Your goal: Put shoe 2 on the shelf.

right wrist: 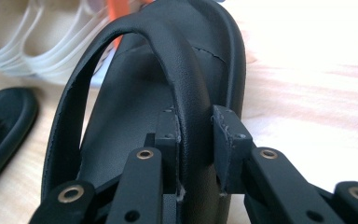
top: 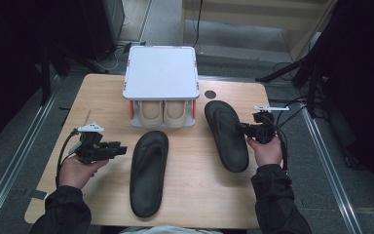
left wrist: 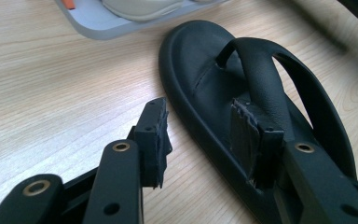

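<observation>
Left gripper (left wrist: pixel 200 135): jaws part-open, nothing gripped; one jaw over the table (top: pixel 102 92), the other over the left sandal's (top: pixel 148 173) sole.
Right gripper (right wrist: pixel 196 126): jaws narrow, clamped on the strap (right wrist: pixel 177 70) of the right sandal (top: pixel 226 134), one jaw on each side.
Rack (top: pixel 161 70): beyond both jaws, pale shoes (top: pixel 164 113) inside.

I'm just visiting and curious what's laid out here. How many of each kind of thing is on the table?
Black flip-flops: 2, one in the middle, one at the right with its strap clamped in the right gripper.
Beige shoes: 2, side by side inside the rack.
Grey shoe rack: 1.
Total: 5 things.
</observation>
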### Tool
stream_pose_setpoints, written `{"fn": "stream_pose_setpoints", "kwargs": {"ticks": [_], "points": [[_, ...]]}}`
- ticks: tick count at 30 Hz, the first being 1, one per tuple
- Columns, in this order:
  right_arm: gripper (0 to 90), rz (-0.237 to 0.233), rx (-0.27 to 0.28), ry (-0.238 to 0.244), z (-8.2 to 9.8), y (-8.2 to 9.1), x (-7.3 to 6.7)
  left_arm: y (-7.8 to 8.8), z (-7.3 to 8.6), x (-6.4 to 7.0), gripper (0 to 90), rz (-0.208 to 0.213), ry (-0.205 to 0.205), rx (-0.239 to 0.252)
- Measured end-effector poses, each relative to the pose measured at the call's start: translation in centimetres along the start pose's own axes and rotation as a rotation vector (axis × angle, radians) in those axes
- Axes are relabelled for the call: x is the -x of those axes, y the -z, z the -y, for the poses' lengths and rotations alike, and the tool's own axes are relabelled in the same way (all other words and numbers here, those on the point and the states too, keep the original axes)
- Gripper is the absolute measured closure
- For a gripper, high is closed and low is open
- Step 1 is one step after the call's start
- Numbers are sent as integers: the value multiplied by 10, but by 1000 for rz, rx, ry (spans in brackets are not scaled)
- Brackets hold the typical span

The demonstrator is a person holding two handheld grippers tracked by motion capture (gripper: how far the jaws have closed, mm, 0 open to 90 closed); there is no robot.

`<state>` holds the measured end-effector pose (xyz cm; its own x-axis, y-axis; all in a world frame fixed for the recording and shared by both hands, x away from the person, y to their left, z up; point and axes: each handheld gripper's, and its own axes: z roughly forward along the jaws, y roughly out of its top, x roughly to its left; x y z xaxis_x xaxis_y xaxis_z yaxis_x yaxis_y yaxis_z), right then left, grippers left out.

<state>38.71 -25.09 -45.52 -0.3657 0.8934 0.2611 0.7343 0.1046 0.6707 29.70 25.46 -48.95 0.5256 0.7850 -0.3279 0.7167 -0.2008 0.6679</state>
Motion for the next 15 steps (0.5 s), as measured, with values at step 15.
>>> {"fn": "stream_pose_setpoints", "kwargs": {"ticks": [15], "points": [[740,-62,-35,62,31,11,-38,-8,-7,-5,895,29,38,-26]]}}
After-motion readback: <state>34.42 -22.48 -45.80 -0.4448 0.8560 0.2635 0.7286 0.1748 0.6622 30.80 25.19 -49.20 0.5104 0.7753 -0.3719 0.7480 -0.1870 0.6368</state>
